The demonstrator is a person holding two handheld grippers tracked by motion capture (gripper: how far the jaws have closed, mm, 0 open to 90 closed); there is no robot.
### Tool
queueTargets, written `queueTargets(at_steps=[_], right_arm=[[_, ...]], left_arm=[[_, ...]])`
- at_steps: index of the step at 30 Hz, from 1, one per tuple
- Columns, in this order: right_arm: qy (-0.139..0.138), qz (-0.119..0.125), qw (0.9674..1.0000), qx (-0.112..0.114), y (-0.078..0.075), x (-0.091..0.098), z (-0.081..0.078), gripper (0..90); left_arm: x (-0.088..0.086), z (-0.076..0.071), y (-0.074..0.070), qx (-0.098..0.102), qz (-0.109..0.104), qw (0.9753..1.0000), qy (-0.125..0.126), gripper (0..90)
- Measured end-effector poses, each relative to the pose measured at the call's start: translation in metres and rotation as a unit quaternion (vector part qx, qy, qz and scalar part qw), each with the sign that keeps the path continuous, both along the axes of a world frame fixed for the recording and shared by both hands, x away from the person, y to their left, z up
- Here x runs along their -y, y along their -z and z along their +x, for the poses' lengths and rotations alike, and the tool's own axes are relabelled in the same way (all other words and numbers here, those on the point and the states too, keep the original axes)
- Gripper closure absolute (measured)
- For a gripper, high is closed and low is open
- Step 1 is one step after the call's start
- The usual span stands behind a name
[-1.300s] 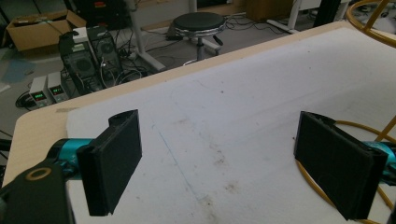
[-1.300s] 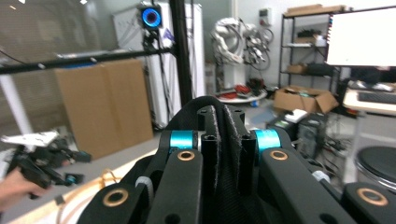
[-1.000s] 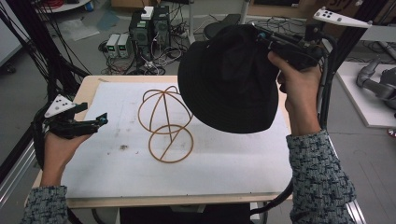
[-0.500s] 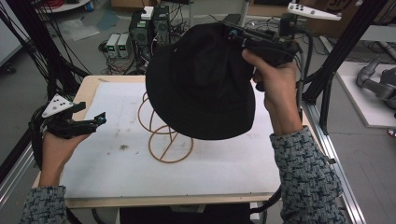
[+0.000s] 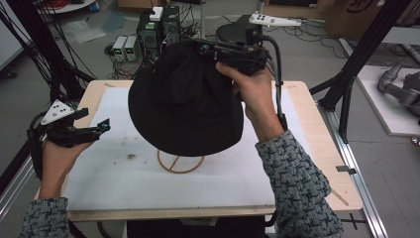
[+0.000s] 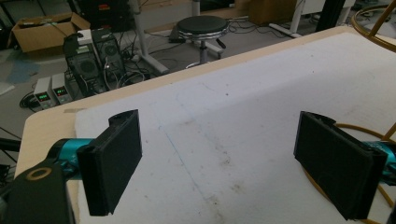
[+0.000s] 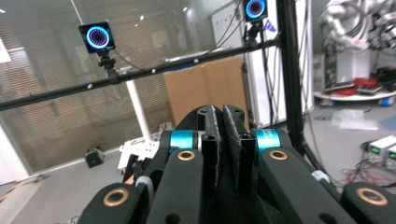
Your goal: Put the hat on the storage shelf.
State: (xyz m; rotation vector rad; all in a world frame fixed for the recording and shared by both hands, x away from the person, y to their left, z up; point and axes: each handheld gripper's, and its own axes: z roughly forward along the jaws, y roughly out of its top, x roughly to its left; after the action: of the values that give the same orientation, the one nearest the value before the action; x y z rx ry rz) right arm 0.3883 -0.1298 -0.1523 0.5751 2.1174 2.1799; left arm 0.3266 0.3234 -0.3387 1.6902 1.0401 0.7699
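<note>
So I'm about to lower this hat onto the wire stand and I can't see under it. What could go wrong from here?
The hat hides most of the stand, so it may land off-centre and tip the stand. The right tool pinches just a bit of fabric at the hat's edge, which could slip. The left tool is open and off to the side, not steadying the stand.

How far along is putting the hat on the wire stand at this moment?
Done: the right gripper is shut on the black hat. In hand: the hat hangs over the wire stand, hiding its top. Left: lowering and releasing it. The left gripper waits open beside it.
</note>
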Motion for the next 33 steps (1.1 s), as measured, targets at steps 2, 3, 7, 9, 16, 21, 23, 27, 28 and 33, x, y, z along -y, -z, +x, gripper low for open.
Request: queueTargets(at_steps=[2,3,7,9,16,21,23,27,28,33], right_arm=[[-0.009,-0.006,0.9999,-0.007,0.005,-0.009,0.001,86.1],[-0.011,-0.009,0.9999,-0.008,0.007,-0.013,0.002,86.0],[-0.028,-0.035,0.9988,-0.018,0.023,-0.031,0.001,86.0],[-0.033,-0.043,0.9983,-0.022,0.026,-0.035,0.002,86.0],[-0.038,-0.063,0.997,-0.024,0.033,-0.048,0.002,85.9],[-0.037,-0.067,0.9965,-0.034,0.044,-0.048,0.003,85.9],[-0.036,-0.069,0.9963,-0.037,0.048,-0.046,0.005,85.9],[-0.033,-0.073,0.9958,-0.044,0.055,-0.046,0.006,85.8],[-0.033,-0.077,0.9955,-0.046,0.056,-0.046,0.006,85.8],[-0.033,-0.075,0.9953,-0.053,0.063,-0.045,0.009,85.8]], left_arm=[[-0.001,-0.001,0.0,0.001,-0.003,1.0,-0.002,15.5],[-0.003,-0.001,-0.001,0.002,-0.002,1.0,-0.002,15.5],[-0.006,-0.002,-0.001,0.002,-0.004,1.0,-0.003,15.5],[-0.007,-0.003,-0.001,0.002,-0.005,1.0,-0.005,15.5],[-0.006,-0.003,-0.002,0.004,-0.002,1.0,-0.002,15.5],[-0.006,-0.004,-0.002,0.003,-0.003,1.0,-0.002,15.5],[-0.006,-0.003,-0.002,0.002,-0.002,1.0,-0.001,15.5],[-0.004,-0.002,-0.002,0.002,-0.001,1.0,0.0,15.5],[-0.004,-0.002,-0.002,0.002,-0.001,1.0,0.0,15.5],[-0.004,-0.002,-0.001,0.0,0.001,1.0,0.0,15.5]])
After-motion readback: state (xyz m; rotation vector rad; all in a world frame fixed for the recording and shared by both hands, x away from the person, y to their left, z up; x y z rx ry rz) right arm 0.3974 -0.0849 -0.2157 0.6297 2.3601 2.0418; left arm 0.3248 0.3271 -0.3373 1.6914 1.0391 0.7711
